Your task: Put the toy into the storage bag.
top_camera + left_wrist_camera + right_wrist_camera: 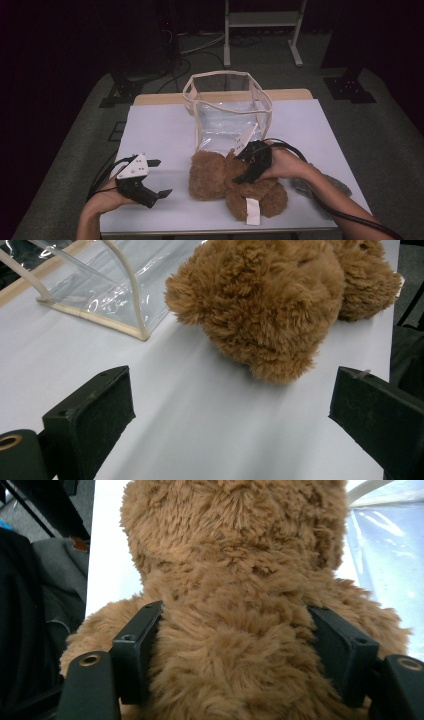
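A brown teddy bear (pixel 215 180) lies on the white table (pixel 160 130) in front of a clear bag (pixel 227 107) with cream trim, a white tag (pixel 253 210) on its lower body. My right gripper (pixel 244 170) reaches over it from the right. In the right gripper view the jaws of this gripper (pixel 235 625) stand wide on either side of the bear's (pixel 235 570) furry back below the head, and the fur does not look squeezed. My left gripper (pixel 162 177) rests open on the table left of the bear. It (pixel 230 400) holds nothing, and the bear's head (pixel 270 305) lies ahead of it.
The clear bag (pixel 100 285) stands open-topped behind the bear near the table's far side. A grey cloth (pixel 325 182) lies under the right forearm at the table's right edge. Black cables trail from both grippers. Bare tabletop lies to the left and front.
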`<state>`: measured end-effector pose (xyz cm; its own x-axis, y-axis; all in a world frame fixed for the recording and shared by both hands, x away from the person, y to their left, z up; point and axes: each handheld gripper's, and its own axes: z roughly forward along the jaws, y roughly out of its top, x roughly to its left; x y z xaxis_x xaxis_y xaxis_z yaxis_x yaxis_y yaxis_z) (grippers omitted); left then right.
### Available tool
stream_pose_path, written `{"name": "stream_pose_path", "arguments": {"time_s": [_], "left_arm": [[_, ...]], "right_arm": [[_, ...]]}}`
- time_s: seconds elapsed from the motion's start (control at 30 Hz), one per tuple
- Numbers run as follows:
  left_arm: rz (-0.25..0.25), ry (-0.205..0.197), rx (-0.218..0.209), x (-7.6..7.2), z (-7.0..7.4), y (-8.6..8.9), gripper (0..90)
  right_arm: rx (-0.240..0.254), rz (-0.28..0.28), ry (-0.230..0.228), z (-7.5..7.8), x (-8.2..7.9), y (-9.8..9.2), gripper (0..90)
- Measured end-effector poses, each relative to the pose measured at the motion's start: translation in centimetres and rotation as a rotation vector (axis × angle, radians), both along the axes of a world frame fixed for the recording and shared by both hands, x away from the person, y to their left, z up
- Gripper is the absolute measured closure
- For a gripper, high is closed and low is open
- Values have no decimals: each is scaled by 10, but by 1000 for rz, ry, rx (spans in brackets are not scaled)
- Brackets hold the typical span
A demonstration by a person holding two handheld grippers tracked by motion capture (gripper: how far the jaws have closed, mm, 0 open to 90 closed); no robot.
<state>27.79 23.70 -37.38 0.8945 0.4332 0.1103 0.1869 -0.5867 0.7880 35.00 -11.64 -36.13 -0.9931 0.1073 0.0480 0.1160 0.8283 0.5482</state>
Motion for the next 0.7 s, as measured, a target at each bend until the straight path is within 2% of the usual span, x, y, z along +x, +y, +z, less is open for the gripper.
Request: {"name": "stream_pose_path", "arguments": {"time_s": [0.13, 0.17, 0.23, 0.27, 0.3, 0.37, 0.43, 0.7], "left_arm": [[-5, 3, -1, 0, -1, -1, 33], [-8, 1, 2, 0, -1, -2, 33], [-6, 0, 3, 0, -1, -2, 33], [-6, 0, 3, 0, -1, -2, 33], [-5, 0, 3, 0, -1, -1, 33], [-4, 1, 3, 0, -1, -1, 33], [0, 3, 5, 0, -1, 0, 33], [10, 1, -1, 1, 0, 5, 33]], "right_arm": [[-15, 19, 4, -7, -1, 4, 325], [-16, 25, 10, -11, -1, 5, 407], [-11, 18, 9, -10, -1, 4, 491], [-11, 18, 9, -10, -1, 4, 491], [5, 1, 5, -8, -1, 1, 581], [28, 4, -5, -5, -2, -2, 639], [51, 0, -4, 0, -1, -5, 680], [97, -1, 8, 14, 0, -10, 722]]}}
